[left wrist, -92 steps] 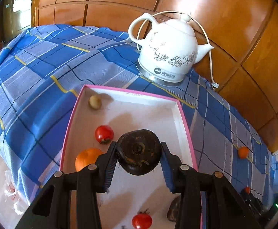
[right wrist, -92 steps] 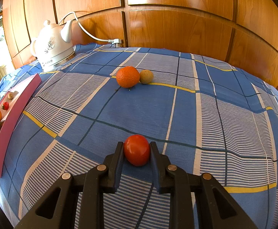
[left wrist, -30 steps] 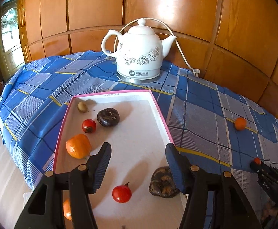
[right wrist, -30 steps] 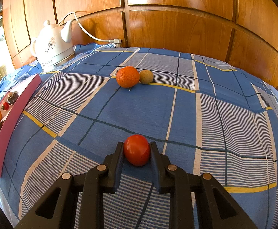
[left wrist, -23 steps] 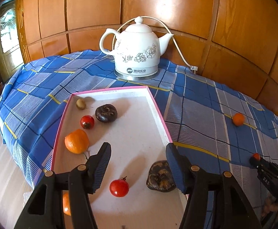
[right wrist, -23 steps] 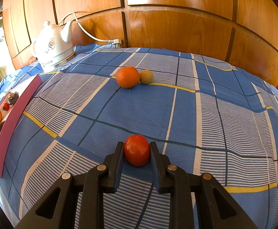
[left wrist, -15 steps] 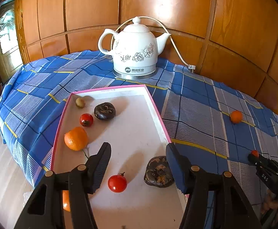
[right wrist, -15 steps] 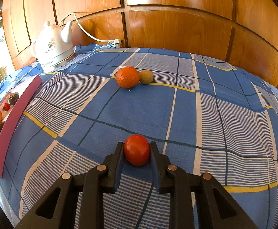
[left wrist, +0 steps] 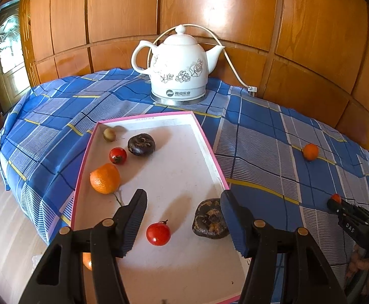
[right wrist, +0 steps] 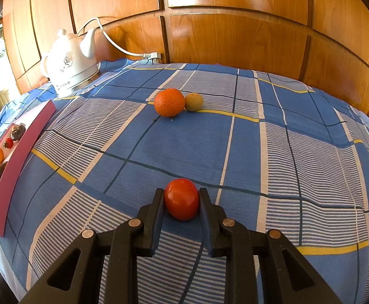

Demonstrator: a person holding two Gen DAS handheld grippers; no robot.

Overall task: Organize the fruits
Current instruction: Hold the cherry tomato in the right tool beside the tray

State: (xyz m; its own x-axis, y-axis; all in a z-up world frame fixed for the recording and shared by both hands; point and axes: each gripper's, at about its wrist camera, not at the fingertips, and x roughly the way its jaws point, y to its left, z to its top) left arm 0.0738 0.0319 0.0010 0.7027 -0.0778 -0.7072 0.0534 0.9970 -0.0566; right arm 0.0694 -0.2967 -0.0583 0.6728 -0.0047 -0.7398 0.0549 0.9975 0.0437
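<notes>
My left gripper (left wrist: 183, 198) is open and empty above the pink-rimmed white tray (left wrist: 209, 149). The tray holds a dark round fruit (left wrist: 141, 144), a small brown fruit (left wrist: 109, 134), two red tomatoes (left wrist: 118, 155) (left wrist: 158, 233), an orange (left wrist: 105, 178) and a dark wrinkled fruit (left wrist: 210, 223). My right gripper (right wrist: 181, 197) is shut on a red tomato (right wrist: 181, 198) just above the blue checked cloth. An orange (right wrist: 169, 102) and a small brown fruit (right wrist: 193, 101) lie on the cloth farther back. The right gripper also shows in the left wrist view (left wrist: 335, 201).
A white ceramic kettle (left wrist: 179, 68) with a cord stands behind the tray against the wood-panelled wall. In the right wrist view the tray (right wrist: 19, 149) lies at the far left and the kettle (right wrist: 69, 63) at the back left. The table's edge drops to the floor at left.
My left gripper let go of the dark round fruit in the tray, opened, and drew back and up. My right gripper has stayed still, shut on the tomato.
</notes>
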